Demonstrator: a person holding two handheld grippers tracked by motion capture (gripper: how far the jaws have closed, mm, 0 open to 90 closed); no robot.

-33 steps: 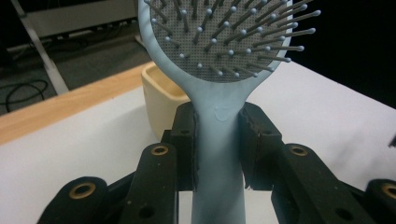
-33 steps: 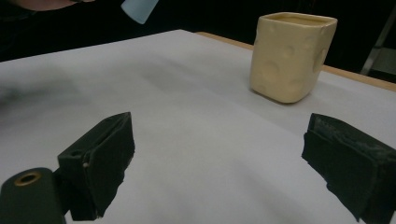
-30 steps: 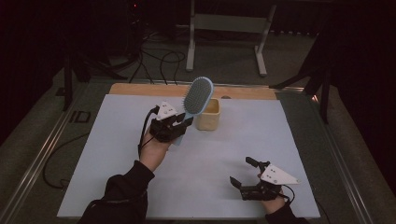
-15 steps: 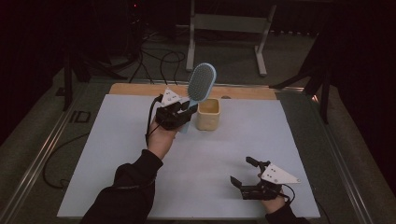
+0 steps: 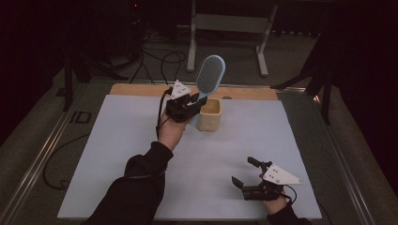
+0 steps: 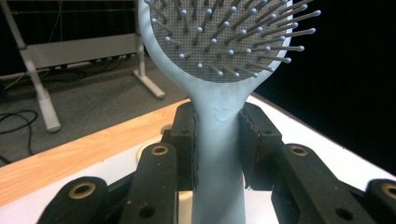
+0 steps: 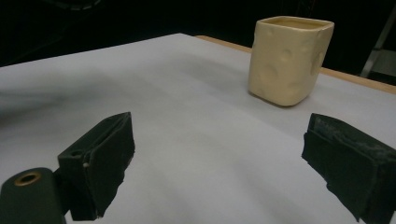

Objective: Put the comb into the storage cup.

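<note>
Pale blue hairbrush point(image 5: 210, 75) stands upright in the left gripper point(image 5: 193, 102), its jaws clamped on the handle just below the bristled head. In the left gripper view the pads press both sides of the handle. The brush is held in the air at the far side of a white table point(image 5: 117, 154), beside and above a cream square cup point(image 5: 209, 115) with dimpled walls. The right gripper point(image 5: 245, 174) rests low near the table's near edge, well apart from the cup, its jaws spread wide and holding nothing.
</note>
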